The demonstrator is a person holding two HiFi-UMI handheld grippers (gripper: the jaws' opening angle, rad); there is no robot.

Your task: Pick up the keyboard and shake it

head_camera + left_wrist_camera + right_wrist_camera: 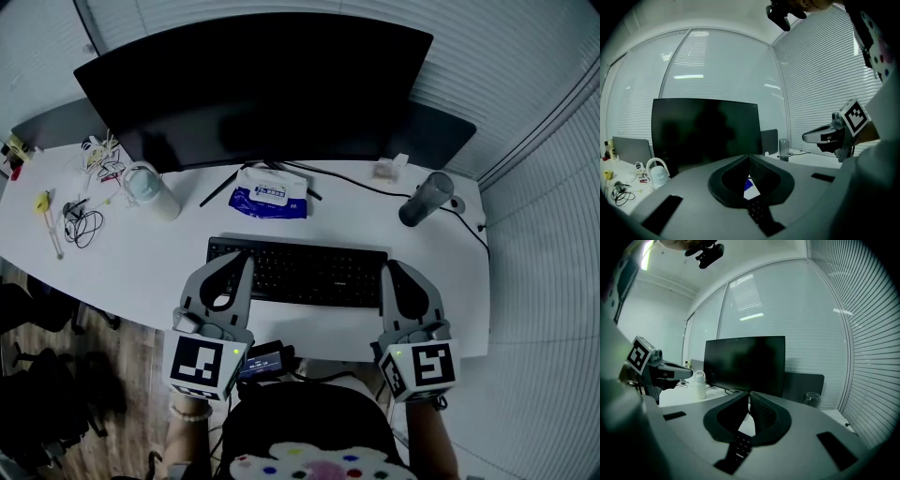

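Keyboard (pixel 309 274) lies flat on white worktop (pixel 150 272), centre of head view, long side toward the person. Left tool (pixel 246 257) has its tips together over the keyboard's 9 o'clock end, with keys showing below the jaws and nothing clamped. Right tool (pixel 386 267) is likewise closed and empty at the 3 o'clock end. Monitor (pixel 253 84) stands at 12 o'clock, wipes pack (pixel 270 197) just before it. White bottle (pixel 150 190) at 10 o'clock, dark tumbler (pixel 427 199) at 2 o'clock.
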